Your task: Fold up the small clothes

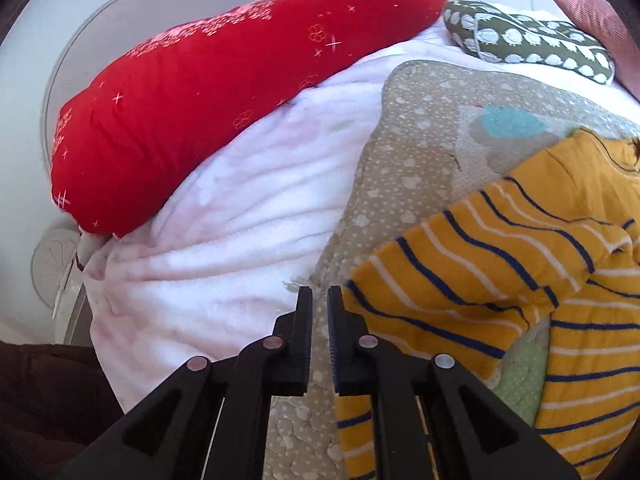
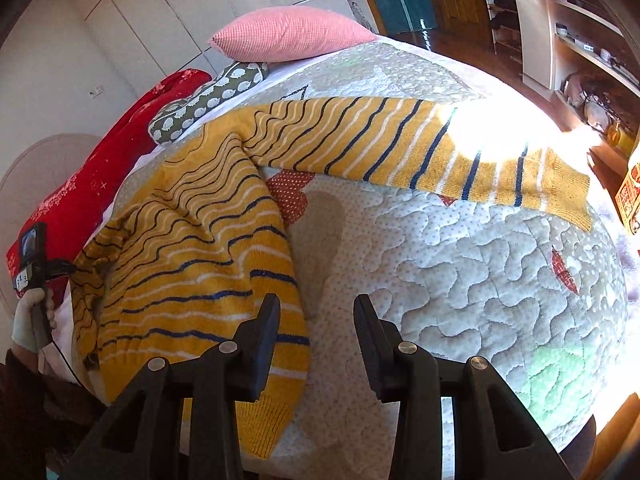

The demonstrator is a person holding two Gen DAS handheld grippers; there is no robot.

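Observation:
A small yellow sweater with navy and white stripes point(image 2: 192, 248) lies on a quilted patchwork blanket point(image 2: 460, 264). One sleeve point(image 2: 420, 148) stretches out to the right, into bright sunlight. The body is folded over at the left. My right gripper point(image 2: 316, 312) is open and empty, just above the sweater's lower hem edge. In the left wrist view the sweater point(image 1: 500, 264) lies at the right, its other sleeve folded across. My left gripper point(image 1: 320, 300) is nearly shut with nothing between its fingers, just left of the sweater's edge over the quilt point(image 1: 420, 140).
A red bolster point(image 1: 224, 92), a pale pink fleece blanket point(image 1: 240, 216), an olive patterned cushion point(image 2: 208, 100) and a pink pillow point(image 2: 288, 34) lie at the far side of the bed. Shelves and furniture point(image 2: 580, 64) stand to the right.

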